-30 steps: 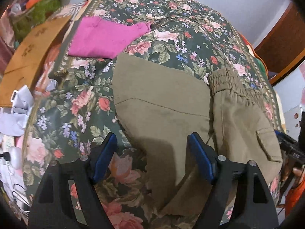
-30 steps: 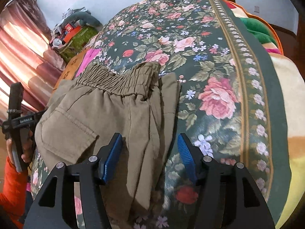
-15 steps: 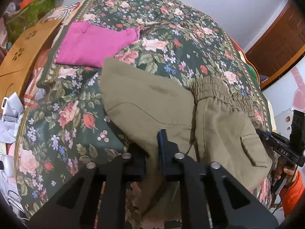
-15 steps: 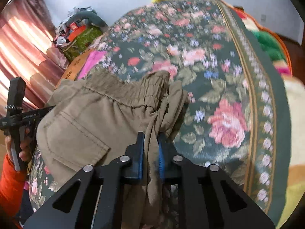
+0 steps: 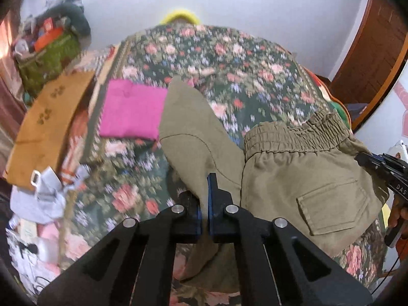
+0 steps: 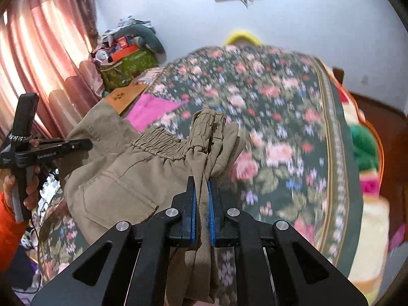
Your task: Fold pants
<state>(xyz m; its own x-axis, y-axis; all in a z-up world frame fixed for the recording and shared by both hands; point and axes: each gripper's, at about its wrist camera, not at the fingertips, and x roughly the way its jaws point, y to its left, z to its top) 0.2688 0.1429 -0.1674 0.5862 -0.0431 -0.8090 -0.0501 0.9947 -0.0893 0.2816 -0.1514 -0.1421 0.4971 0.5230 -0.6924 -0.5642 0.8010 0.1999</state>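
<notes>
The olive-khaki pants (image 5: pixel 301 178) are folded over on the floral bedspread (image 5: pixel 229 66), with the elastic waistband and a flap pocket on top. My left gripper (image 5: pixel 204 199) is shut on the near edge of the leg fabric and holds it raised. My right gripper (image 6: pixel 201 204) is shut on the bunched near edge of the pants (image 6: pixel 122 178) at the waistband end, lifted above the bed. Each gripper shows in the other's view, the right one in the left wrist view (image 5: pixel 382 168) and the left one in the right wrist view (image 6: pixel 51 148).
A folded magenta garment (image 5: pixel 132 109) lies on the bed just left of the pants, also seen in the right wrist view (image 6: pixel 153 107). A wooden board (image 5: pixel 48 125) and clutter sit off the bed's left side. Pink curtains (image 6: pixel 38 58) hang at the left. Coloured blankets (image 6: pixel 364 150) lie along the right edge.
Both grippers went from open to shut on the near edge of the pants, then lifted it up off the bed. The view now tilts up toward the wall.
</notes>
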